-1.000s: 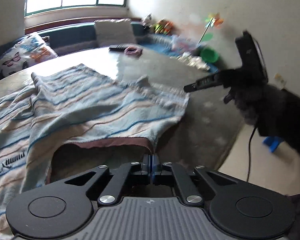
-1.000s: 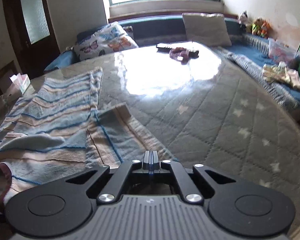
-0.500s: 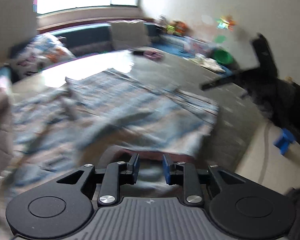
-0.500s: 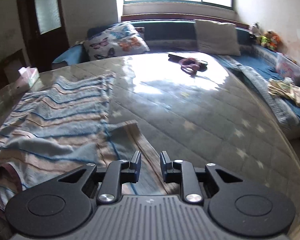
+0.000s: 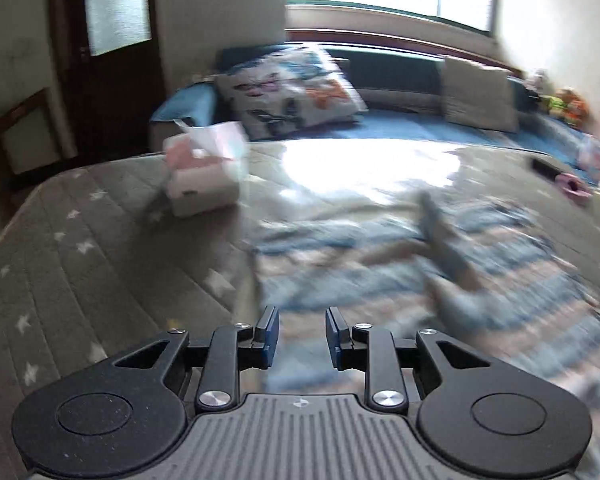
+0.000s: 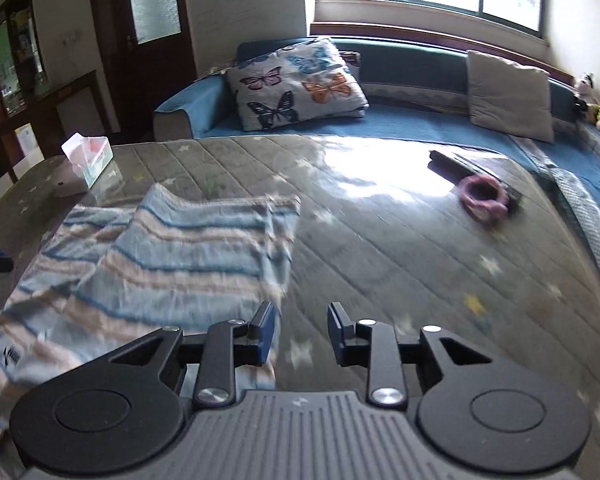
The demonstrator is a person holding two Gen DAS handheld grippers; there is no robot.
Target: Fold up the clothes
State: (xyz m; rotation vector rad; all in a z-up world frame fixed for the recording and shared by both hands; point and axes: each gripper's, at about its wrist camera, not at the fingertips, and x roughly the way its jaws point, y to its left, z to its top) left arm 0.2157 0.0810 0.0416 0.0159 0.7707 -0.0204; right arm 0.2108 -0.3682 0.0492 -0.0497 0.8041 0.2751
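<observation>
Grippers, left (image 5: 302, 334) and right (image 6: 301, 332), opening, nothing between jaws.

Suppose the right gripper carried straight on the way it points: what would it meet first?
Probably the bare grey quilted table cover, just right of the striped garment's edge. The right gripper, jaws opening with nothing between them, points down at it; depth is uncertain.

The striped garment (image 5: 440, 264) is smeared by motion blur in the left wrist view; its left part runs off the right wrist view's edge.
</observation>
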